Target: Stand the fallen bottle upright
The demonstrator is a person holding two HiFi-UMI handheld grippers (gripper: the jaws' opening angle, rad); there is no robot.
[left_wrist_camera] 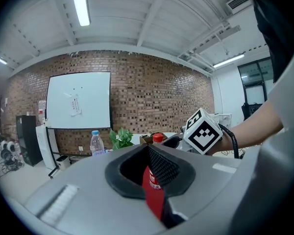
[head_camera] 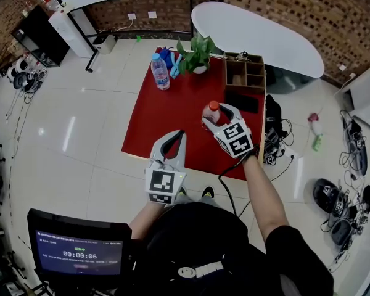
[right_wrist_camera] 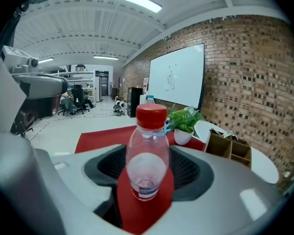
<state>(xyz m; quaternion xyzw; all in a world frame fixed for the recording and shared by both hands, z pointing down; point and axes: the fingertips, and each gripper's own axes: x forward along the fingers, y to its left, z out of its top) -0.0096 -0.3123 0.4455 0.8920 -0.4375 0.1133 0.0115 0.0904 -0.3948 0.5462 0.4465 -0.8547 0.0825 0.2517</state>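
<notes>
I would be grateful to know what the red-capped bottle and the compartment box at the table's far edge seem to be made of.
The bottle looks like clear, glossy plastic: the red tablecloth shows through it. Its red cap is opaque. The box looks like bare wood or fibreboard: matt brown, flat panels.

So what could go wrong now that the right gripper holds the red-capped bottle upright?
1. The clear plastic bottle with the red cap looks almost empty, so light; opening the right gripper's fingers unevenly could tip it over.
2. I cannot tell if its base touches the red tabletop; released early, it may drop and roll.
</notes>
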